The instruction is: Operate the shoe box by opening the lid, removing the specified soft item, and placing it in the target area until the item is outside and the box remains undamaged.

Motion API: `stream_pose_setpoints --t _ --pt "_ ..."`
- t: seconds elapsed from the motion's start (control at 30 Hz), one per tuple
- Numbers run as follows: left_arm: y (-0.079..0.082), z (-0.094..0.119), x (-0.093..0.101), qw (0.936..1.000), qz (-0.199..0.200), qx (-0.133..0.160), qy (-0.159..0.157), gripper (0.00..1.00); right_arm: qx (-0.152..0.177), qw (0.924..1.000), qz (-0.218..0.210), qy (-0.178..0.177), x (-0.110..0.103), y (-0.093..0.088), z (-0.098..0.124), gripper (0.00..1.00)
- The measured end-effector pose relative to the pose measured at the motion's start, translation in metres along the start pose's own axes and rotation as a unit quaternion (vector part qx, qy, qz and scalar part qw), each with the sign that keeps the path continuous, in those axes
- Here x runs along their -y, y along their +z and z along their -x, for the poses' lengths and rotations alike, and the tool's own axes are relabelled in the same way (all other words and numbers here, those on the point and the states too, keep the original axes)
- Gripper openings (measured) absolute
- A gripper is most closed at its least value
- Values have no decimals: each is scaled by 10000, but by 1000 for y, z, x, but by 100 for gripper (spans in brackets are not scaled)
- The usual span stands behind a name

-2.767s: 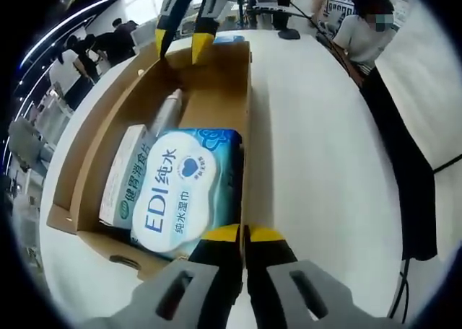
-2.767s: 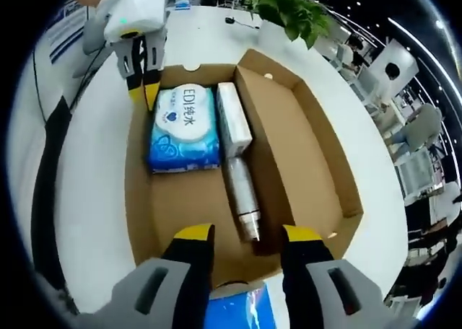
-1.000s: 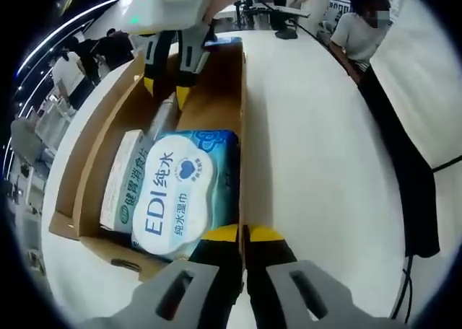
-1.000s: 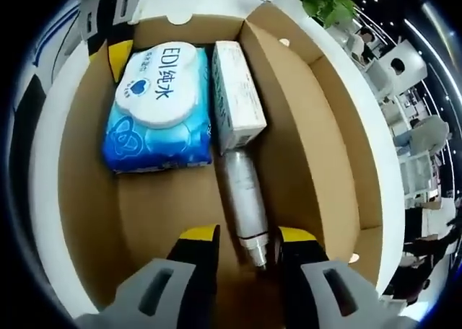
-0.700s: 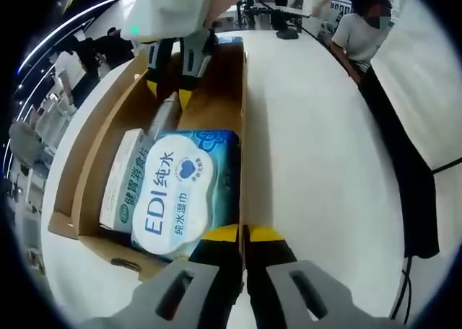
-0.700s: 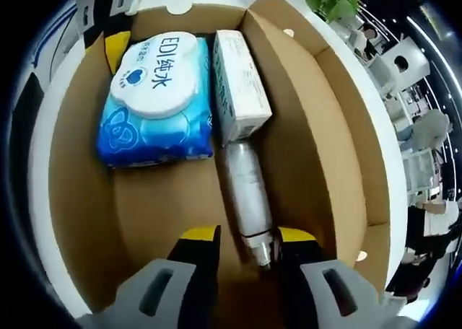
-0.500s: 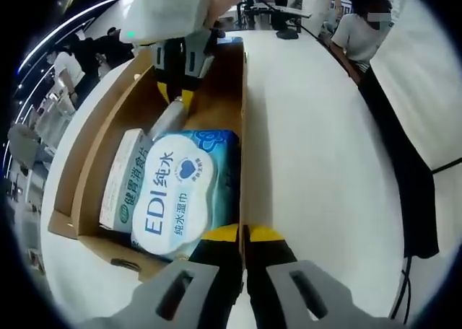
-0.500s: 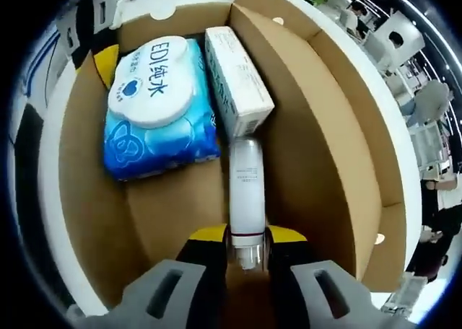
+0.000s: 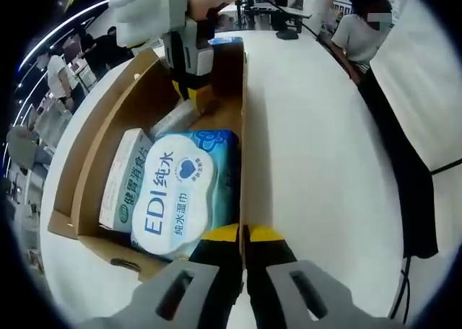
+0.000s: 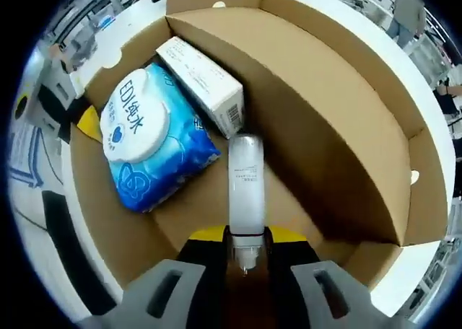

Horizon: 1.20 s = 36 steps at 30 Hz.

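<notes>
One open cardboard shoe box (image 10: 325, 112) is seen on the white table (image 9: 317, 170), and three things are counted in it: one blue wet-wipes pack (image 10: 155, 138), one white carton (image 10: 202, 76) and one silver bottle (image 10: 245, 185). The bottle's neck is clamped between the nearly closed jaws of the right gripper (image 10: 244, 237). The left gripper (image 9: 244, 234) is pinched closed on the box's wall beside the wipes pack.
</notes>
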<state>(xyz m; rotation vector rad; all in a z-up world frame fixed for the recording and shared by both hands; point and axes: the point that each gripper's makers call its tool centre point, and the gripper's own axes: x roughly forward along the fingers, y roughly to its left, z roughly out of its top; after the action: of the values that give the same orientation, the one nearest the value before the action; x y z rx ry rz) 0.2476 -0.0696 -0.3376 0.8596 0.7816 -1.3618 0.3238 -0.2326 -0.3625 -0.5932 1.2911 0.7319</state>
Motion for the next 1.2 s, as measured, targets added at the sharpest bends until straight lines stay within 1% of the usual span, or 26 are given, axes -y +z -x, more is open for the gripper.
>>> stream_pose_setpoints --t 0.03,0.07,0.1,0.13,0.17,0.3,0.33,0.37,0.4,0.47,0.53,0.57,0.67,0.7,0.73,0.8,0.9,1.0,1.13,1.2 --pt "0 0 0 10000 -2 -1 0 0 -100 9998 147 -82 -1 -3 -6 18" --pt "0 0 0 10000 0 1 0 0 -171 9995 243 -66 -5 -5 -10 19" --pt "0 0 0 10000 2 1 2 0 -159 9996 243 -70 -8 -4 -13 19" --pt "0 0 0 10000 7 -1 5 0 -184 9993 279 -144 -7 -2 -12 19" --pt "0 0 0 10000 4 -6 6 0 -293 9988 360 -124 -6 -2 -8 19" --pt "1 0 -1 10000 31 -12 0 0 -246 9988 426 29 -2 -3 -8 19" --pt "1 0 -1 10000 32 -11 6 0 -244 9989 411 23 -3 -3 -9 19" --pt "1 0 -1 10000 26 -9 15 0 -306 9991 299 13 -3 -2 -10 20" --pt "1 0 -1 10000 22 -8 22 0 -416 9989 216 8 -2 -2 -9 20" --pt "1 0 -2 10000 15 -5 26 0 -611 9978 248 -38 -2 -2 -11 20" --pt "2 0 -2 10000 24 -12 9 0 -722 9972 157 -72 -2 -2 -11 20" --pt "2 0 -2 10000 34 -16 3 0 -733 9972 161 -79 -3 -2 -11 20" --pt "2 0 -1 10000 32 -13 20 0 -733 9966 355 -89 -4 -4 -10 20" --pt "2 0 -1 10000 31 -14 27 0 -669 9972 316 -67 -2 -5 -10 20" --pt "2 0 -1 10000 39 -16 25 0 -562 9984 -52 -62 -3 -4 -11 20" --pt "1 0 -1 10000 34 -13 25 0 -482 9988 91 -62 -2 -5 -10 19" --pt "1 0 -1 10000 46 -10 24 0 -618 9980 73 -66 -3 -2 -12 19" --pt "1 0 -1 10000 49 -12 28 0 -631 9980 67 -68 -3 -3 -11 19" --pt "1 1 -1 10000 9 1 33 0 -495 9987 91 -77 -3 -4 -10 18" --pt "1 1 -1 10000 4 1 39 0 -469 9986 198 -124 -4 -4 -9 18"
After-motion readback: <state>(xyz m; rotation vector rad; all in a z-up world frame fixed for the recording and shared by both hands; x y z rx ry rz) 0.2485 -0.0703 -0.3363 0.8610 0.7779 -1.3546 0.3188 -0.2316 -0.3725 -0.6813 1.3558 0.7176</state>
